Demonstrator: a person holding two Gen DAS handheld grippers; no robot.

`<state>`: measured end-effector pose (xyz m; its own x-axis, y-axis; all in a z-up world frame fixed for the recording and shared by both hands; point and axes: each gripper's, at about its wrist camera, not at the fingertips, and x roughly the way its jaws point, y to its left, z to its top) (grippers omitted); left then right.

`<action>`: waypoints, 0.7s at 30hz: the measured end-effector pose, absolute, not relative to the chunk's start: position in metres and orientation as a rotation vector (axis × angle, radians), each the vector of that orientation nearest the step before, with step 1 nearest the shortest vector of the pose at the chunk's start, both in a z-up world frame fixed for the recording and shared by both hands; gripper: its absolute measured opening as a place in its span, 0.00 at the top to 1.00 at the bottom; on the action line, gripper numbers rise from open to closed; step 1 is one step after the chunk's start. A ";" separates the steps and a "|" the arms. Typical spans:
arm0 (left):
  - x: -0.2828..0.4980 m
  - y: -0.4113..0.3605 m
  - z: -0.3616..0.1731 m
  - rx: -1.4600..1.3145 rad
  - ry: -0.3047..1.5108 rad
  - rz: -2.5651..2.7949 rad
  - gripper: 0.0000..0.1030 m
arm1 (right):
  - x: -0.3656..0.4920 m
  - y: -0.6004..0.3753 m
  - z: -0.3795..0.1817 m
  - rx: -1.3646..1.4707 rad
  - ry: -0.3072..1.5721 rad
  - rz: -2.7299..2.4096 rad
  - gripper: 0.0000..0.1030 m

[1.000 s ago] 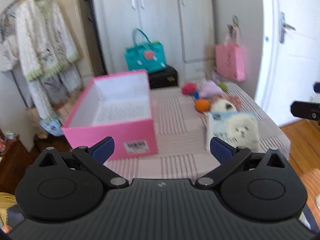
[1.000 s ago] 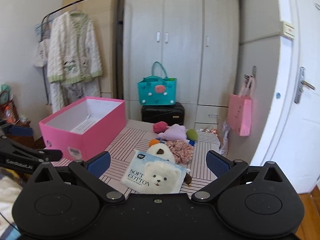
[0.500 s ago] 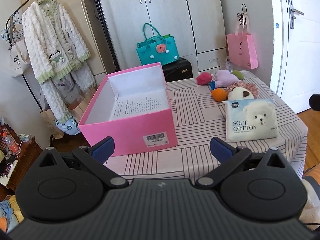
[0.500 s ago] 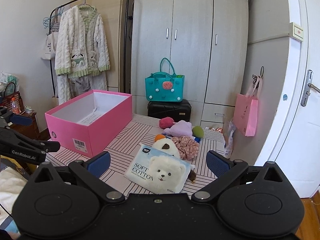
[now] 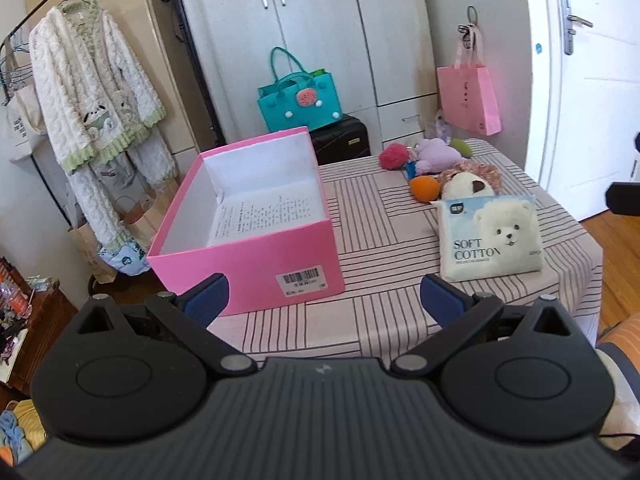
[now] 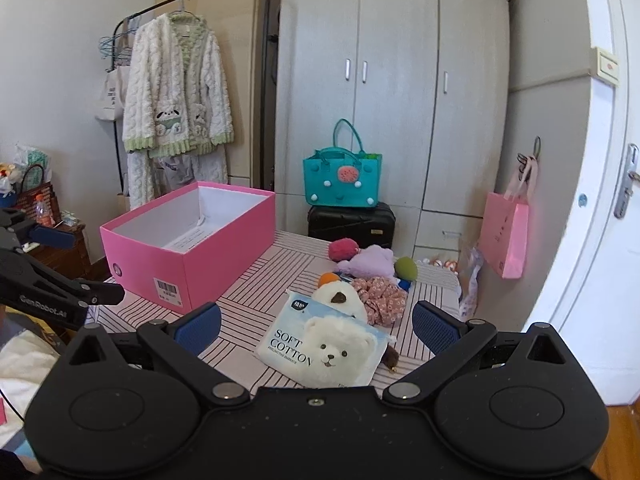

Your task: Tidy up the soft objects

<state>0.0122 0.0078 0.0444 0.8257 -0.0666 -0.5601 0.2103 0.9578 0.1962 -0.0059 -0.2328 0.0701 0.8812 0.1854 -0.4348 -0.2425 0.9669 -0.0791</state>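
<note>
Soft white, the tissue pack (image 6: 322,350) printed "SOFT COTTON" with a bear face lies flat on the striped tablecloth (image 6: 256,280) at lower centre of the right wrist view; in the left wrist view it sits at right of centre. Just behind it, touching its far edge, is a cream plush toy (image 6: 340,298), with a floral pink scrunchie (image 6: 382,296) against that, an orange ball (image 6: 329,279), a lilac plush (image 6: 370,260), a red pompom (image 6: 343,249) and a green ball (image 6: 405,268) clustered toward the far side of the table. The pink box (image 5: 256,216) stands open, well apart from the pile, at centre left of the left wrist view, a printed sheet lying on its white floor and a barcode label on its near wall. The right gripper (image 6: 316,324) hangs just short of the pack with its blue-padded fingers spread wide, nothing between them. The left gripper (image 5: 324,296) is likewise spread and empty, near the box's front wall. Behind the table are a teal bag (image 6: 342,178) on a black case (image 6: 352,222), a grey wardrobe (image 6: 392,80), a pink paper bag (image 6: 506,236) on a hook, and a fleecy robe (image 6: 176,92) on a rail at upper left.
</note>
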 end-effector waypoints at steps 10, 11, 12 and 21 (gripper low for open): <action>0.020 0.007 0.055 0.233 0.550 -0.237 0.01 | 0.009 -0.238 0.048 -0.255 0.433 0.322 0.00; 0.022 0.004 0.055 0.248 0.545 -0.253 0.01 | 0.013 -0.241 0.043 -0.246 0.447 0.324 0.00; 0.025 0.002 0.055 0.252 0.545 -0.274 0.01 | 0.016 -0.243 0.038 -0.234 0.453 0.327 0.00; 0.060 -0.024 0.038 0.191 0.535 -0.478 0.02 | 0.053 -0.258 0.003 -0.135 0.563 0.389 0.07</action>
<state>0.0598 -0.0236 0.0375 0.7543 -0.3868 -0.5305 0.4842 0.8734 0.0516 0.0529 -0.2582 0.0025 0.7753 0.3216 -0.5436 -0.3943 0.9188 -0.0189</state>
